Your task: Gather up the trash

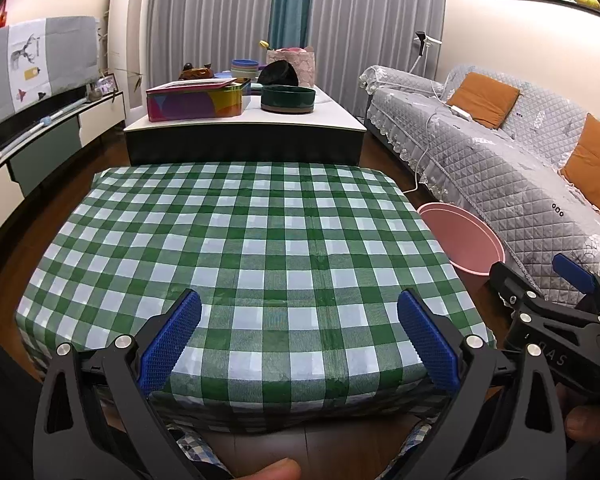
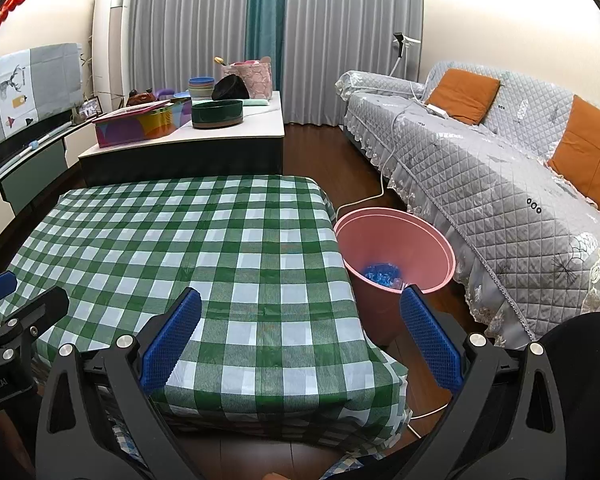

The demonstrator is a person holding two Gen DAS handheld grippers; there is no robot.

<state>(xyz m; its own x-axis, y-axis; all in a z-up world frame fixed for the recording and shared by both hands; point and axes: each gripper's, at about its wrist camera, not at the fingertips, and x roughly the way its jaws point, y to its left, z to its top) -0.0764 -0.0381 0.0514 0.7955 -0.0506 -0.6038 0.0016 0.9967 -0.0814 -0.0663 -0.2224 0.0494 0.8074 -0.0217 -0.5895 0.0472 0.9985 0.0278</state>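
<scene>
We saw the trash (image 2: 382, 273) as a crumpled blue and clear wad, lying at the bottom of the pink bin (image 2: 432, 248) right of centre in the right wrist view, beside the checked table (image 2: 204, 240). The left gripper (image 1: 299, 334) and the right gripper (image 2: 300, 336) were both spread wide, holding nothing.

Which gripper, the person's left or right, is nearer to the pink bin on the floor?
Right. The right gripper hangs over the checked table's bin-side edge, next to the pink bin. The left gripper sits over the table's middle, with the right gripper between it and the bin.
</scene>
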